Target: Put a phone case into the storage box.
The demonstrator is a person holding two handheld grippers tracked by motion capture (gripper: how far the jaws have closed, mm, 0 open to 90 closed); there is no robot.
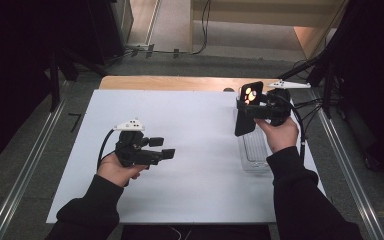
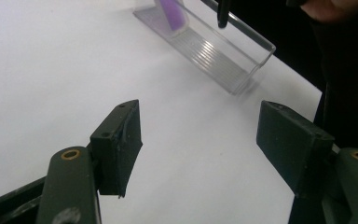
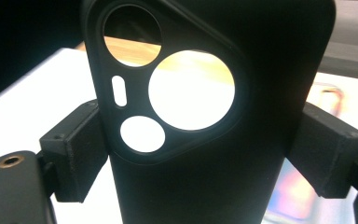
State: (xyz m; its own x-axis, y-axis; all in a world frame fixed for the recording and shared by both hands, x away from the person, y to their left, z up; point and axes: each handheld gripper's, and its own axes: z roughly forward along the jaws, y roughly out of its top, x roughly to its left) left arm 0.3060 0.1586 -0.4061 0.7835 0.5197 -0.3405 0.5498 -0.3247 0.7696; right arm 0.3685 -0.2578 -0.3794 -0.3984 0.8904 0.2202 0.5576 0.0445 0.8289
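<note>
At right of the high view, the right gripper (image 1: 246,107) clamps a black phone case (image 1: 247,107) upright above a clear tray (image 1: 254,150). At lower left, the left gripper (image 1: 161,148) hovers over the white table (image 1: 190,130), jaws apart and empty.

A clear tray (image 1: 254,150) holds a purple item (image 2: 171,13).

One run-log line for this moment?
right gripper: shut on black phone case, above clear tray | left gripper: open, nothing between jaws | tray holds purple item
</note>
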